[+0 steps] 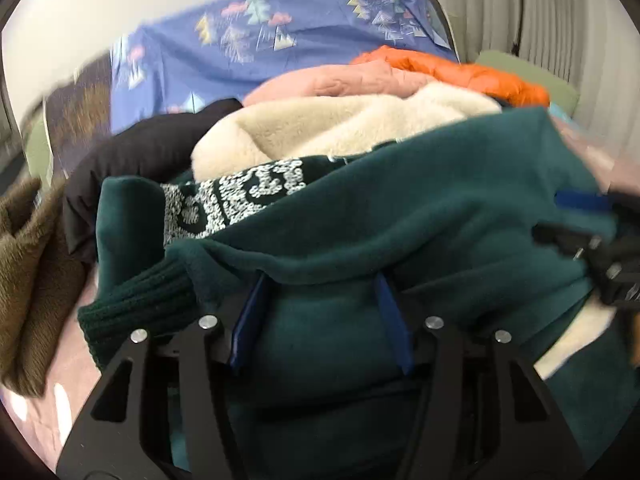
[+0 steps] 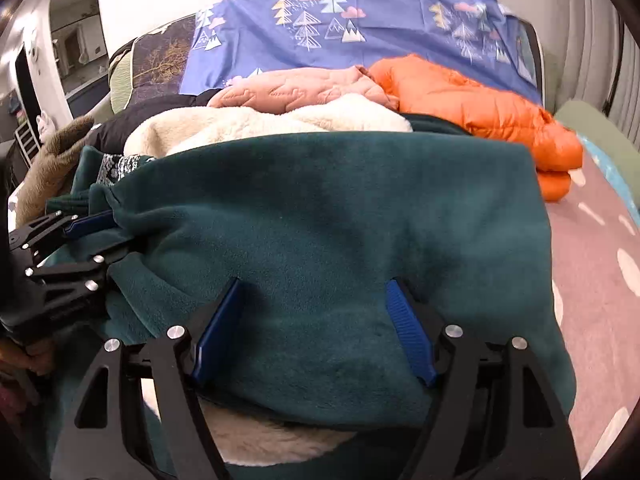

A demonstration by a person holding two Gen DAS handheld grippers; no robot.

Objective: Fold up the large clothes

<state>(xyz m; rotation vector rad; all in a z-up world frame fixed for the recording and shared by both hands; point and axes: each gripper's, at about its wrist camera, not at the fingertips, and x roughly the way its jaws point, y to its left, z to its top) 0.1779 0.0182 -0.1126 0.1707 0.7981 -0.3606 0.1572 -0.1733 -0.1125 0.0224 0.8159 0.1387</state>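
Both jaws spread wide: left hand-held gripper (image 1: 320, 300) and right hand-held gripper (image 2: 314, 316) straddle the green fleece (image 2: 340, 208), gripping nothing, heaped on the bed (image 2: 600, 280) before the orange jacket (image 2: 472, 100).

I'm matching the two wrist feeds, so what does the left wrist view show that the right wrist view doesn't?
Only the left wrist view shows the white lettering clearly and the ribbed cuff, with the right gripper at its edge. Only the right wrist view shows the doorway and the left gripper. Both show the green fleece, cream fleece, orange jacket and blue sheet.
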